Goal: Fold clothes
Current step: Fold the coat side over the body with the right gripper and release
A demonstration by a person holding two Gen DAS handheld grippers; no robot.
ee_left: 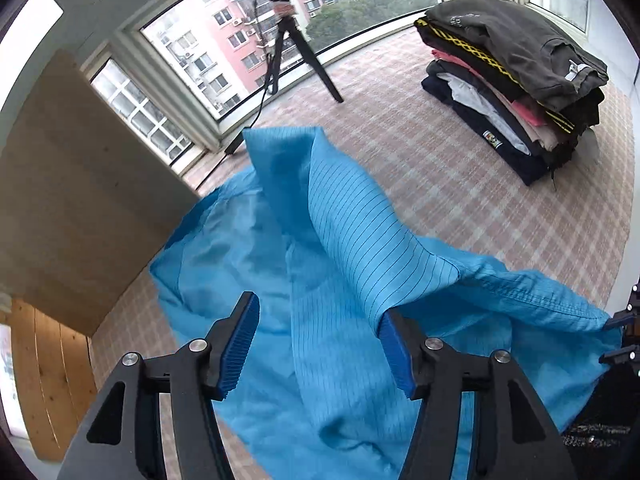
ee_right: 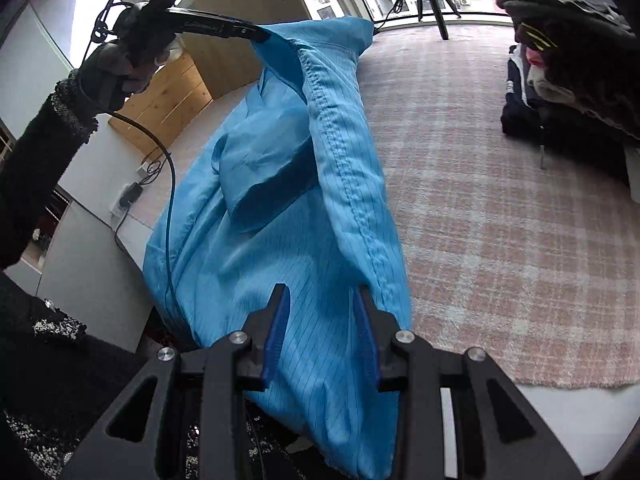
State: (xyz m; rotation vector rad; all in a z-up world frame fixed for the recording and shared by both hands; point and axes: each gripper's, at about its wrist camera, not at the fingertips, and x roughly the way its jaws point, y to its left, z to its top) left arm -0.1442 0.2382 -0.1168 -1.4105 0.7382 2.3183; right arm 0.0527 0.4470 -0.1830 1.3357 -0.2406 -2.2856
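A light-blue pinstriped garment (ee_left: 340,208) hangs bunched over the plaid surface, lifted between my two grippers. My left gripper (ee_left: 318,306) stands open, and a fold of the garment drapes over its right finger (ee_left: 394,344). From the right wrist view, the left gripper (ee_right: 224,26) is up at the left with the garment (ee_right: 280,240) hanging from its tip. My right gripper (ee_right: 321,290) has its jaws apart, with flat fabric in the gap and the stitched hem lying against the right finger (ee_right: 366,336). The pads do not visibly press the cloth. The right gripper (ee_left: 618,332) touches the hem at the frame's right edge.
A stack of folded dark, pink and white clothes (ee_left: 516,80) sits at the far right on the plaid carpet (ee_left: 460,200). A black tripod (ee_left: 296,52) with a ring light stands by the windows. A wooden board (ee_left: 72,184) leans at the left. A cable (ee_right: 172,176) hangs beside a black sleeve (ee_right: 40,160).
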